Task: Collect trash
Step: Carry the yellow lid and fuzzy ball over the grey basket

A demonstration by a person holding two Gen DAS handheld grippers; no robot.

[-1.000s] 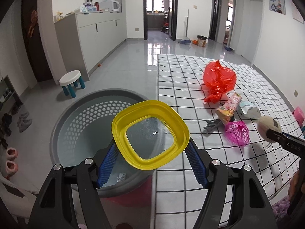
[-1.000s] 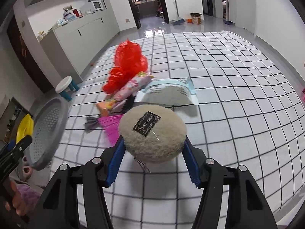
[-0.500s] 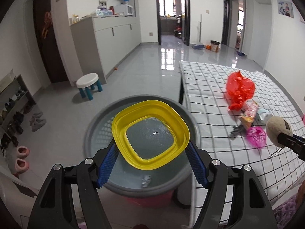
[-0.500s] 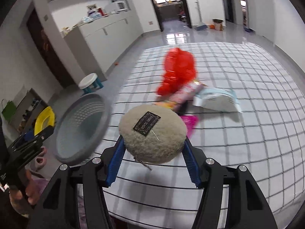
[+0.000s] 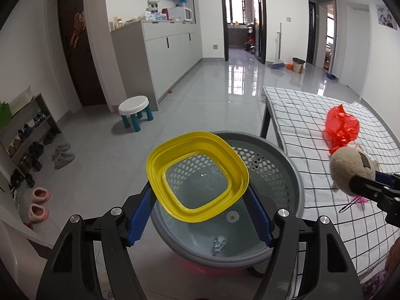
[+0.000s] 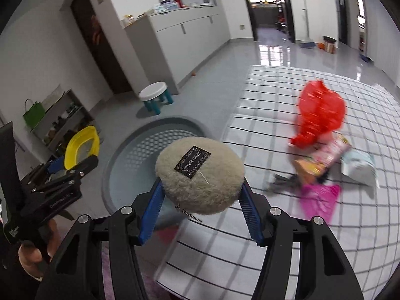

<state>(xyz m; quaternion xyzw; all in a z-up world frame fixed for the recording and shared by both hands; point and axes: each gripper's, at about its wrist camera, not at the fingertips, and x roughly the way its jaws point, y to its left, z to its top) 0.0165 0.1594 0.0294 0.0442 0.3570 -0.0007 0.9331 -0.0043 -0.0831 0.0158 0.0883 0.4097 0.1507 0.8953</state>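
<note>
Grey perforated plastic forms the round laundry basket standing on the tiled floor right against the near edge of the checked cloth; a small crumpled scrap lies on its bottom. Behind it a white stool with teal legs stands near the cabinet, and a shoe rack lines the left wall, well apart from the basket.

Left gripper clamps a yellow square lid with a clear centre between its blue pads, tilted, over the basket's opening. Right gripper is closed on a beige fluffy puff bearing a small black label, held above the cloth's edge near the basket rim.

On the cloth lie a red plastic bag, a pink snack wrapper, a pale packet and a magenta net, clustered and partly touching; blur makes the dark thing beside them hard to name. Bare tiled floor opens beyond the basket toward the doorway.
</note>
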